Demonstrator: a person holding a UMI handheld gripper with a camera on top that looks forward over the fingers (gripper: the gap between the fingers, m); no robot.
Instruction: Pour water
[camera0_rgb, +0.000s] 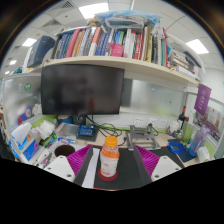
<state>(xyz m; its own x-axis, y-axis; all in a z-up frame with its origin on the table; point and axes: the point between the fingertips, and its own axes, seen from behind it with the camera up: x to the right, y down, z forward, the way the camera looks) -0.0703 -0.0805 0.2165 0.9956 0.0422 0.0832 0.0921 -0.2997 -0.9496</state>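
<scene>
Standing upright between the two magenta pads is a small bottle with an orange body and a white cap, and that's the thing to watch. It sits on a dark mat laid over the white counter. The tongs are set fairly narrow about the bottle, one finger at each side; whether the pads actually press on it, I cannot tell. Just left of the bottle, a round cup with a dark inside sits on the counter. Beyond the fingers there's clutter: a small blue device, cables, boxes. Further back, a big dark monitor fills the middle, and above it a shelf is packed with a row of books.
</scene>
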